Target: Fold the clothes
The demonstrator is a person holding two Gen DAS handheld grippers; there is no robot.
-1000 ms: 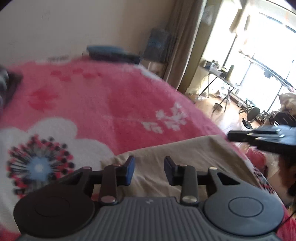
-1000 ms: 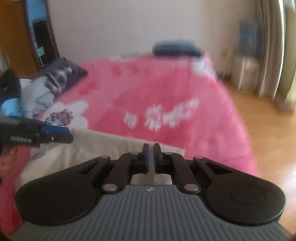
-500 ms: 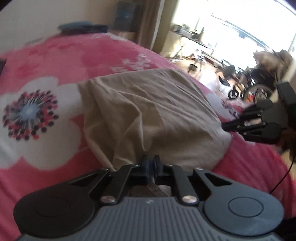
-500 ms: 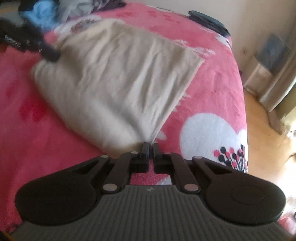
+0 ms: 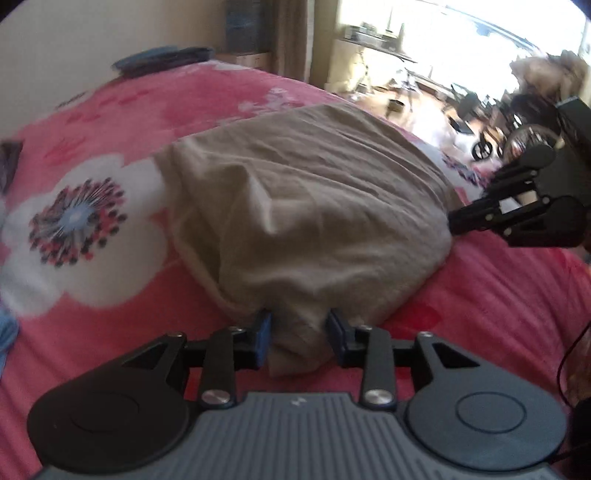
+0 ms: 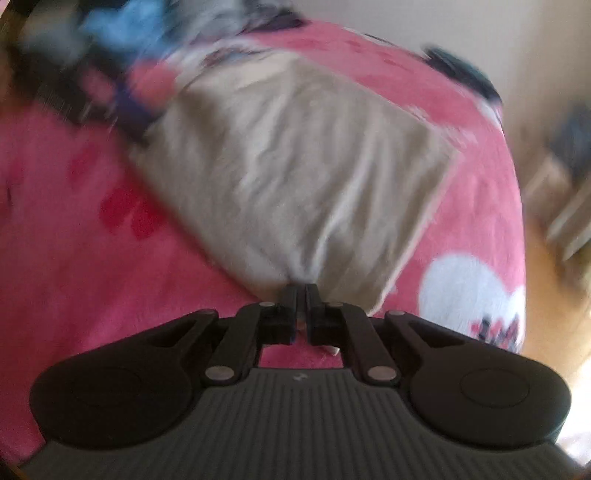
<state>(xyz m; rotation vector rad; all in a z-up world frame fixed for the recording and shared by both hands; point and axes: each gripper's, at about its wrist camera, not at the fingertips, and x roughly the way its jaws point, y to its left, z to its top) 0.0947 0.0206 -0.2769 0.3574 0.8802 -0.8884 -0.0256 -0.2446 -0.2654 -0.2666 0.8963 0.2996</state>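
A beige garment (image 5: 314, 192) lies folded and wrinkled on the pink flowered blanket (image 5: 110, 295). My left gripper (image 5: 299, 332) is at its near corner. The jaws are opening, and the slack corner of cloth lies between the pads. At the garment's right edge my right gripper (image 5: 452, 221) is shut on the fabric. The right wrist view shows that same gripper (image 6: 301, 291) pinching a corner of the beige garment (image 6: 295, 166). The left gripper (image 6: 129, 110) is a dark blur at the cloth's far left corner.
A heap of blue and grey clothes (image 6: 110, 22) lies at the far left of the bed. A dark blue folded item (image 5: 162, 61) rests at the head end. Past the bed's right edge is wooden floor (image 6: 546, 314). Furniture stands by a bright window (image 5: 424, 48).
Both grippers tipped down and came to the beige garment's near edge. The left one shut on a corner half a second ago and now stands apart. The right one stayed shut.
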